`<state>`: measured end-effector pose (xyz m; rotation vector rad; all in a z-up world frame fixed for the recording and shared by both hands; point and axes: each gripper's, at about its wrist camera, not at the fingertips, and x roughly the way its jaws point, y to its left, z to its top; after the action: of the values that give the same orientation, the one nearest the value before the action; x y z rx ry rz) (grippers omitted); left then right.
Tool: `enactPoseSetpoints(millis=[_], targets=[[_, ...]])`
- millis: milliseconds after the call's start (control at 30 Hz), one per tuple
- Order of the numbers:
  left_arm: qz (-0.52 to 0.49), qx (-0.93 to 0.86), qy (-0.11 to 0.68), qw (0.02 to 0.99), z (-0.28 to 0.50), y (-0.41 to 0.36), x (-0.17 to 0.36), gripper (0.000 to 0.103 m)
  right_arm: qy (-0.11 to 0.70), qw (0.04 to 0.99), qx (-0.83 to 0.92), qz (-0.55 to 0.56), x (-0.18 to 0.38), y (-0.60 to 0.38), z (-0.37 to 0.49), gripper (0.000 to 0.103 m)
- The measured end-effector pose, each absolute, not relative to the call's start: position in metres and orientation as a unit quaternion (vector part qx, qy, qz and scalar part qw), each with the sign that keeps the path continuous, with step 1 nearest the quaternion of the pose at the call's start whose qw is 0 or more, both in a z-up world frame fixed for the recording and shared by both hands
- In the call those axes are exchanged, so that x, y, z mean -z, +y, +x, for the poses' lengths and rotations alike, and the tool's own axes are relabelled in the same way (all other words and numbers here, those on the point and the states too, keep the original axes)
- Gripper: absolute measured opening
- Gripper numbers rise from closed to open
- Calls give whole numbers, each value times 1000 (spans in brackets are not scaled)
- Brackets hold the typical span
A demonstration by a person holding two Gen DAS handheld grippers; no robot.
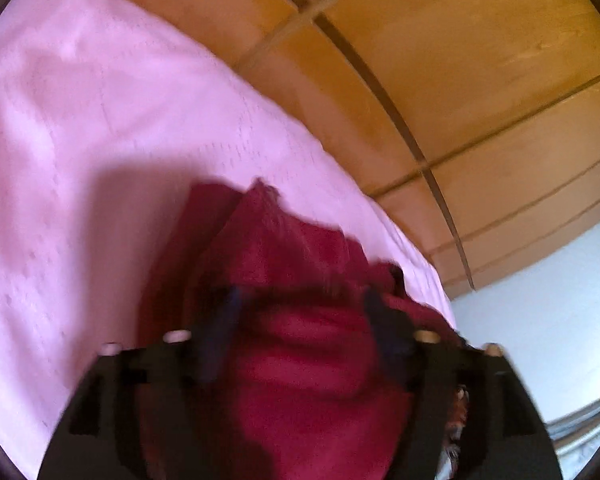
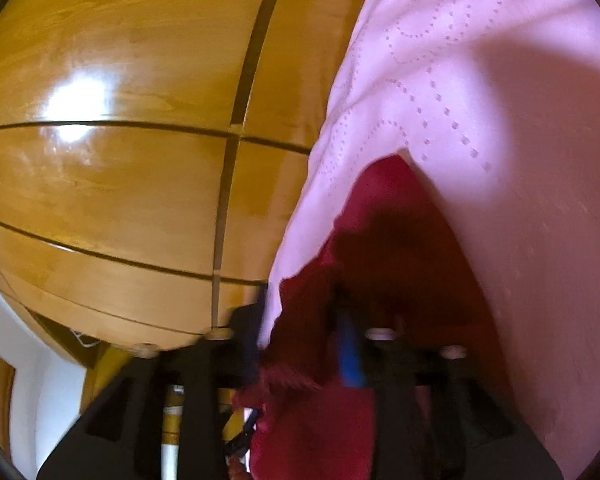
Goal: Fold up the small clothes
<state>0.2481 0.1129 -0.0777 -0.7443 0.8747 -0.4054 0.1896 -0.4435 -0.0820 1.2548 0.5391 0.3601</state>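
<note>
A dark red garment [image 1: 292, 248] lies bunched on a pink quilted bedspread [image 1: 100, 120], close to the spread's edge. My left gripper [image 1: 302, 320] hovers just over it, jaws wide apart, with the red cloth showing between the two fingers but not pinched. In the right wrist view the same red garment [image 2: 400, 220] lies in shadow against the pink bedspread [image 2: 480, 60]. My right gripper [image 2: 302, 332] stands with its fingers apart; a fold of red cloth hangs between them beside the blue pad [image 2: 350, 356]. Both views are blurred.
A glossy wooden cabinet [image 1: 460, 60] with dark seams stands right along the bed's edge, and fills the left half of the right wrist view as wooden cabinet panels [image 2: 120, 160]. A pale floor or wall [image 1: 540, 320] shows beyond the bed's corner.
</note>
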Motion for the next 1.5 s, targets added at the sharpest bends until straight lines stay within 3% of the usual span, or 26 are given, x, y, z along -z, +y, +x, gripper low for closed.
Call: enactPoseSetpoints(millis=[67,200,367,467,567,700,767,967,1000,1033,1200,1333,1433,1467,1500], targets=[[-357,162,367,843,242,120,65,83,208,780,-160,568,70,-446,180,68],[-314,139,357,869,230,110,52,83,194,813,-147,528,52,-447,158,68],[-274,137,340,889,201,99,52,83,240,856,-127,440,46,-431,113,54],[-278,132,347,886,175,110,62,83,256,878,-104,391,46,-423,79,53],[-293,131,364,874,155,126,72,75,261,886,-90,372,53,-420,55,48],[-307,138,384,860,127,141,82,63,276,885,-96,363,62,-414,45,47],[-304,153,388,857,119,138,86,62,287,885,-96,353,66,-408,48,47],[-260,176,402,860,107,113,89,50,325,891,-85,306,69,-385,61,9],[-243,168,407,865,107,108,88,36,324,891,-82,306,66,-387,61,7],[-226,159,416,866,109,104,87,19,319,893,-77,307,62,-389,61,7],[-205,149,428,867,103,102,89,11,297,911,-64,279,40,-396,56,7],[-210,145,433,865,96,104,101,11,346,910,-29,229,75,-384,71,7],[-219,147,427,865,94,108,95,15,329,916,-30,226,79,-382,66,12],[-221,143,423,867,93,110,90,21,327,917,-29,229,76,-384,65,25],[-228,141,412,871,93,114,83,32,323,918,-25,229,72,-385,63,35]])
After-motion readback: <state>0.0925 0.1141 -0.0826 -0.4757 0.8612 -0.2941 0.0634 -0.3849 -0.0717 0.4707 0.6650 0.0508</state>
